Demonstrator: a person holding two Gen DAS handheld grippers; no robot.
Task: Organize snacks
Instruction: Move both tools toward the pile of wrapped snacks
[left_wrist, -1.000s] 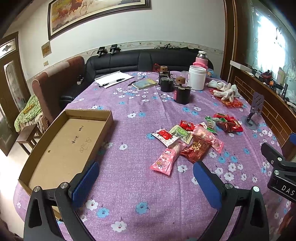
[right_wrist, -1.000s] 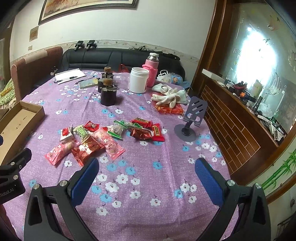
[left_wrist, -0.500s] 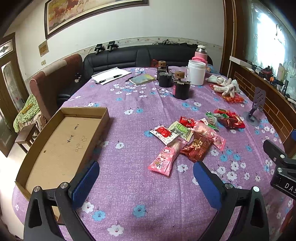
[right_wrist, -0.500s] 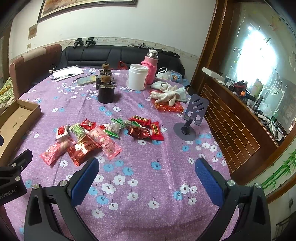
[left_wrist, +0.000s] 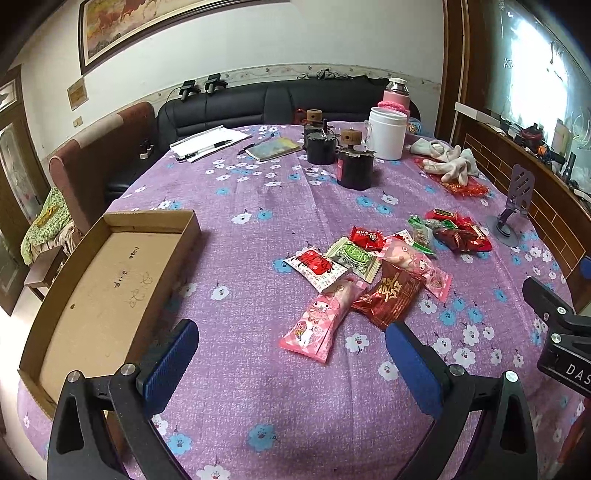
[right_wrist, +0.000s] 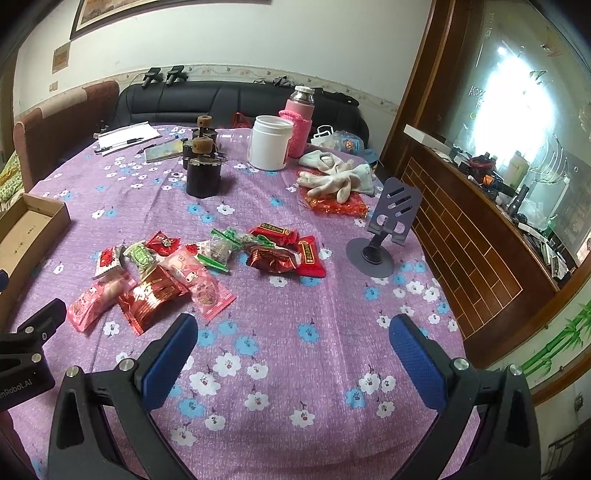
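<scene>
Now both of my grippers hover over the near edge of the table (left_wrist: 258, 192), empty, their jaws spread wide. The left gripper (left_wrist: 291, 354) has advanced over the past second: the snacks (left_wrist: 369, 273) and the box (left_wrist: 107, 280) both sit nearer in its view than before. The pink pack (left_wrist: 321, 319) lies closest, just ahead between the blue pads (left_wrist: 170, 358), overlapped on its right by the red pack (left_wrist: 391, 295). The right gripper (right_wrist: 291, 350) has crept in too, with the second cluster of snacks (right_wrist: 280, 251) ahead of it, beside the phone stand (right_wrist: 384, 236). Nothing lies in the box yet. I judge the approach under way: the pink pack looks the likely first pick, then a carry left to the box.
</scene>
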